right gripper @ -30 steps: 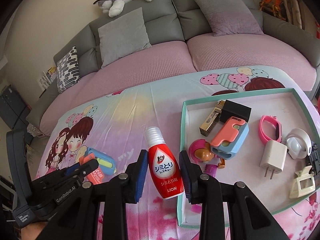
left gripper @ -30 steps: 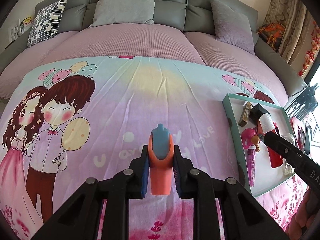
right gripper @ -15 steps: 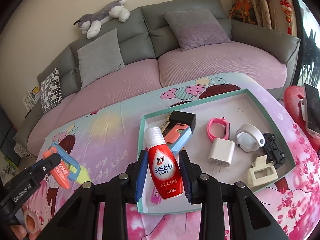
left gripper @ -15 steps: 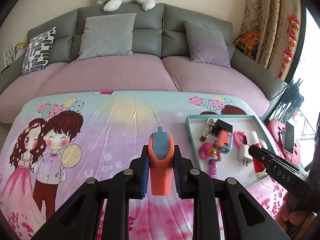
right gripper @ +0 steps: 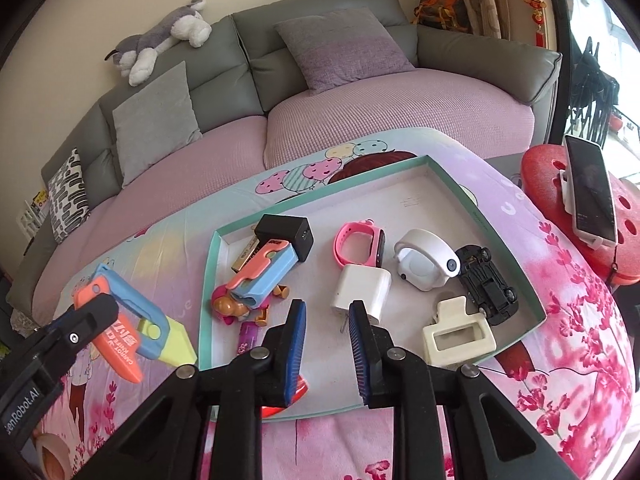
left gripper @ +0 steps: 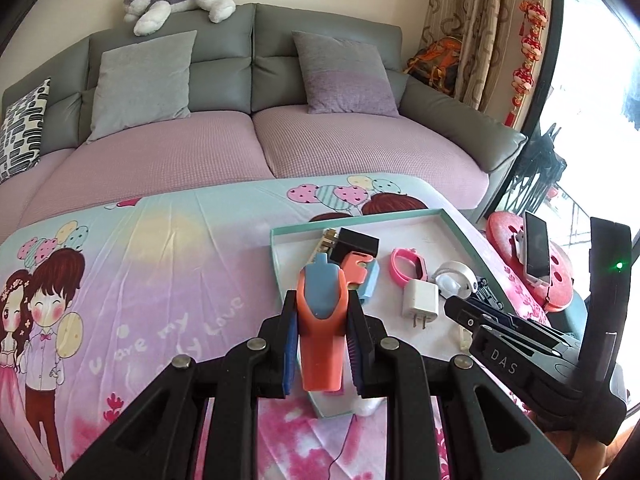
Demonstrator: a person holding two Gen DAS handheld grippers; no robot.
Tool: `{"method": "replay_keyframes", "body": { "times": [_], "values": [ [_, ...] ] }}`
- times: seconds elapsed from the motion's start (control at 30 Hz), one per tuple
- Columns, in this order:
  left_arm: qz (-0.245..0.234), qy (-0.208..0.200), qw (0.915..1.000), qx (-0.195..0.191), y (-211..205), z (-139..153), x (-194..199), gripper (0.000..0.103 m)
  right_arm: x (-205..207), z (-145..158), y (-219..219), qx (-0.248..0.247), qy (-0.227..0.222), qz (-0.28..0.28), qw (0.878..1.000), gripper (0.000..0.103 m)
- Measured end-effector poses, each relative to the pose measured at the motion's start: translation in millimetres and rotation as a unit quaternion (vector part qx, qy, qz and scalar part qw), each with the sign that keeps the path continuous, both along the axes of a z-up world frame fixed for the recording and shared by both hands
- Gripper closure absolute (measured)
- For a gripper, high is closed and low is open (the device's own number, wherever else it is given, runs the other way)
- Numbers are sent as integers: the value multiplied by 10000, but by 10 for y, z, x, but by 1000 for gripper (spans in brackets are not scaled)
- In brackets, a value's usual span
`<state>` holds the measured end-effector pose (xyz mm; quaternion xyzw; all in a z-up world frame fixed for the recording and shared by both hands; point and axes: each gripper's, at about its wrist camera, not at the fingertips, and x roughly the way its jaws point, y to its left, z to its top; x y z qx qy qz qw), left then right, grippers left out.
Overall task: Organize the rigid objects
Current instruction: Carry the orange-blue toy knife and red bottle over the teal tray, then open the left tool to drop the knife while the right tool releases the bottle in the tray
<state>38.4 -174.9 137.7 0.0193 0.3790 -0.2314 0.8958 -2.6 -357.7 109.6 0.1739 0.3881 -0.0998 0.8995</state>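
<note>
Orange-and-blue toy knife point(left gripper: 321, 320) is sitting clenched in the left gripper point(left gripper: 322, 334) jaws at the tray point(right gripper: 476, 208) rim's nine o'clock; right gripper point(right gripper: 326, 344) jaws are gaping above the tray, grasping nothing.

My left claw point(left gripper: 322, 346) clamped on orange-and-blue toy knife point(left gripper: 321, 312), blue tip pointing away, held above near-left corner of teal tray point(right gripper: 472, 196). I see tray flat on worktop, holding black charger block point(right gripper: 289, 235), pink watch point(right gripper: 360, 243), white plug point(right gripper: 362, 289), white round camera point(right gripper: 424, 264), black toy car point(right gripper: 486, 284), cream clip point(right gripper: 456, 334), second orange-blue toy point(right gripper: 264, 276). Red bottle point(right gripper: 298, 388) lying at tray's near edge, mostly hidden under my right claw.
</note>
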Motion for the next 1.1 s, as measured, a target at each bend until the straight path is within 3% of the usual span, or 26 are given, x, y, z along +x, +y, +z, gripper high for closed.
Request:
{"method": "replay_keyframes", "body": {
  "times": [0.27, 0.53, 1.1],
  "values": [
    [-276, 350, 9989, 107, -394, -338, 77, 80, 10, -171, -176, 138, 259, -238, 9993, 79],
    [-338, 431, 9983, 221, -573, -566, 127, 80, 32, -244, -238, 163, 361, -253, 9989, 79],
    [-225, 441, 9984, 284, -632, -738, 235, 77, 89, -380, -264, 67, 617, -274, 9977, 79]
  ]
}}
